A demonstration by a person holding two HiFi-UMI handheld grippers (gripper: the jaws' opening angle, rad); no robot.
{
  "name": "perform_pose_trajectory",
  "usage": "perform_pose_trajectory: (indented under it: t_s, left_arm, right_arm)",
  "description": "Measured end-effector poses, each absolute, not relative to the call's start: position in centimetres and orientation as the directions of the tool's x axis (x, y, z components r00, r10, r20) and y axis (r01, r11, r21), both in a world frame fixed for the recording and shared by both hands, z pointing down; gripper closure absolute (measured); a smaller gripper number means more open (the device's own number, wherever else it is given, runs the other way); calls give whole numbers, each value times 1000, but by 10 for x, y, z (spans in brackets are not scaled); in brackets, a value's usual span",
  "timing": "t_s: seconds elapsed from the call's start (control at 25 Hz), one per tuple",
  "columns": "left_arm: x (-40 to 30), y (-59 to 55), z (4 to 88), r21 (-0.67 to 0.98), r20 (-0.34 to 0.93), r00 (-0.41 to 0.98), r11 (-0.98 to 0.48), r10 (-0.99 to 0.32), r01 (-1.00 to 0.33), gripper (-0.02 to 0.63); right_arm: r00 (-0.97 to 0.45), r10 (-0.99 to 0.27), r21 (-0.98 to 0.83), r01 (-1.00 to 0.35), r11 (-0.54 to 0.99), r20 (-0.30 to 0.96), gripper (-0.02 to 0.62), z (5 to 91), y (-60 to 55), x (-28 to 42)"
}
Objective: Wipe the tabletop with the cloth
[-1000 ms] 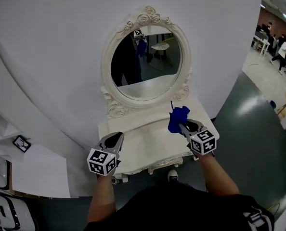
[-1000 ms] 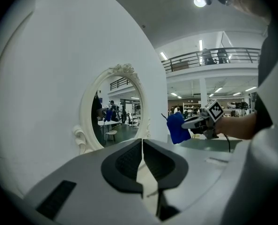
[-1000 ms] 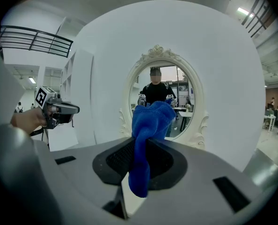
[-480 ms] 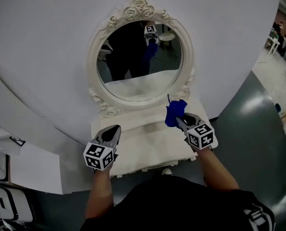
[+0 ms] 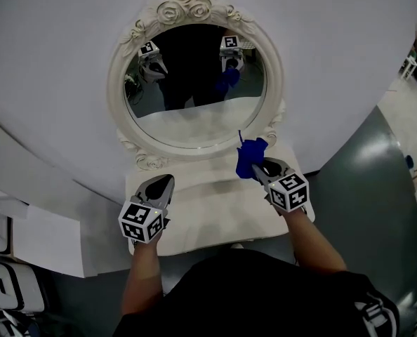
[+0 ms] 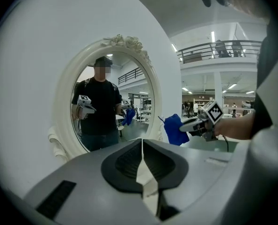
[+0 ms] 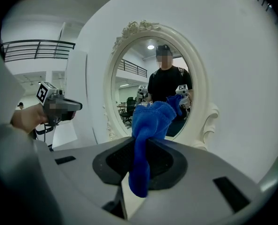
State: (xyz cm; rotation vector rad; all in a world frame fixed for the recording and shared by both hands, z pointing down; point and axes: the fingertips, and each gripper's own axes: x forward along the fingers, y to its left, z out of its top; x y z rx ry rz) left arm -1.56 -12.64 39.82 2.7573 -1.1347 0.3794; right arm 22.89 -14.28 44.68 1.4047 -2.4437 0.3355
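Gripping the cloth point(image 5: 249, 159): right gripper point(image 5: 259, 168), jaws clamped on it. In the right gripper view the cloth point(image 7: 150, 121) is pinched between the jaws. A bunched wad sticks out past the tips and a short tail hangs down behind the pinch point. Cloth is bright blue with a terry-like nap, crumpled (no flat face showing).

Position: over the back right part of the white tabletop point(image 5: 208, 213), just beside the lower right of the frame point(image 5: 274, 83) of the mirror point(image 5: 194, 83). In the left gripper view the cloth point(image 6: 175, 129) sits in front of the frame edge. Contact with the tabletop can't be confirmed, since the gripper body blocks that area.

Left gripper point(image 5: 163, 182): jaws closed on each other, nothing between them. It sits over the front left part of the tabletop, well apart from the cloth.

The mirror is round with a white ornate frame and roses on top, standing at the back of the tabletop against a white wall point(image 5: 321, 41). The reflection shows the person in a black top, both grippers and the blue cloth.
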Motion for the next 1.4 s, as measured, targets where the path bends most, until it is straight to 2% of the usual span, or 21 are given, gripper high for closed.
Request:
perform_pose_trajectory:
  t_s: [0.72,1.4]
  left_arm:
    - [16,-178,420,38,322,622,-647,-714,-762,586]
    - [3,-165,415,25,307,633,-659,-711,-752,586]
  right_arm:
    - [-571,-705,-67,-794,604,420,535,473,-202,234]
    - [-532,-743,-30,-820,571,406,535,455,-189,223]
